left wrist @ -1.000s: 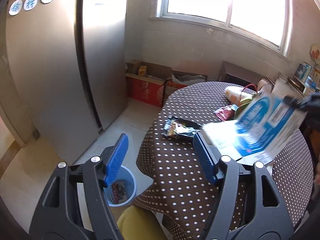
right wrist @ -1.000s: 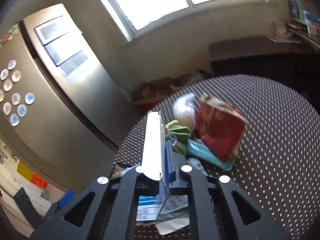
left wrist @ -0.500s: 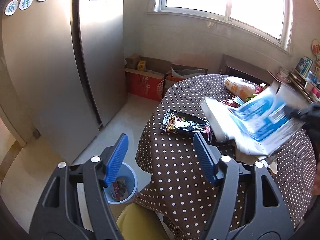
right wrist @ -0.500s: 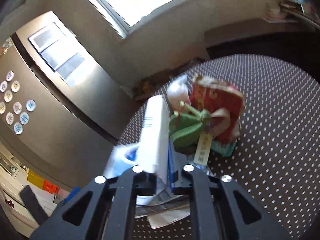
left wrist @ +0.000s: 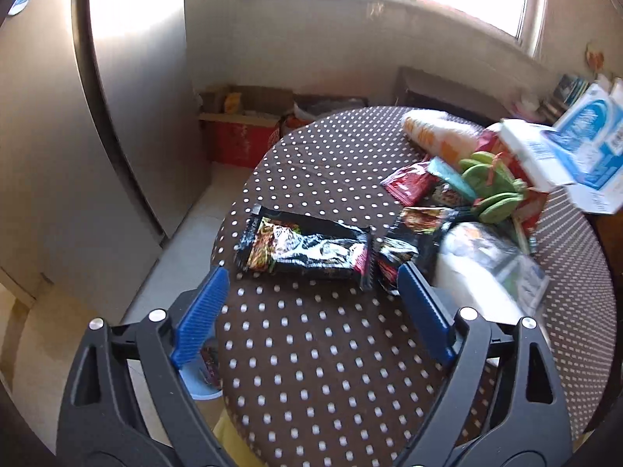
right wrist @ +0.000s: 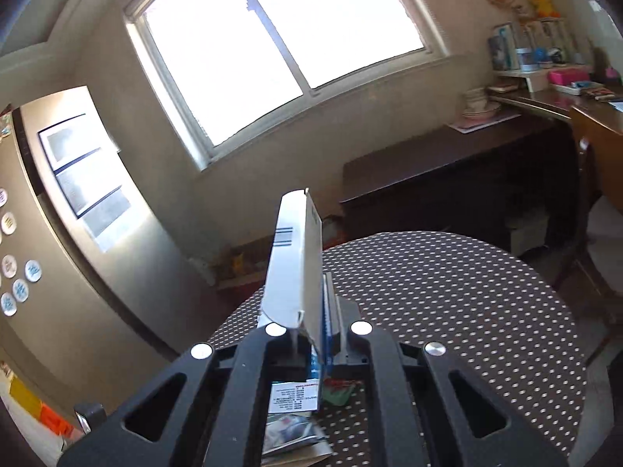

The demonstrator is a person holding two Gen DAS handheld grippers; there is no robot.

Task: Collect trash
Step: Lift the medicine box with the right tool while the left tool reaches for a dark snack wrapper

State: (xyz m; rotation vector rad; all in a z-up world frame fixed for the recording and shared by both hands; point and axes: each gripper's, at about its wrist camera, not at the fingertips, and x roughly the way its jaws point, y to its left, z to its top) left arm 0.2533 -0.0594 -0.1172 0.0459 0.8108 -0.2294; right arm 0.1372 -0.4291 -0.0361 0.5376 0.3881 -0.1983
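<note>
In the left wrist view my left gripper (left wrist: 311, 272) hangs over the brown dotted table (left wrist: 331, 369), its jaws opening with nothing between the blue pads. A black snack wrapper (left wrist: 307, 251) lies flat just beyond the fingertips, with a second dark wrapper (left wrist: 412, 241) to its right. My right gripper (right wrist: 317, 292) is shut on a flattened white-and-blue carton (right wrist: 296, 268), held edge-on above the table. The same carton (left wrist: 576, 148) hangs at the right edge of the left wrist view. A blue bin (left wrist: 198, 381) on the floor shows partly behind the left finger.
More litter sits at the table's right: a red wrapper (left wrist: 409, 183), a green item (left wrist: 490, 190), an orange-and-white bag (left wrist: 440, 136), a white packet (left wrist: 486, 264). A steel fridge (left wrist: 128, 116) stands left, cardboard boxes (left wrist: 241, 124) by the wall, a dark sideboard (right wrist: 447, 179) behind.
My left gripper moved forward and down over the table toward the black wrapper, and its jaws widened. My right gripper lifted the carton up and away from the pile.
</note>
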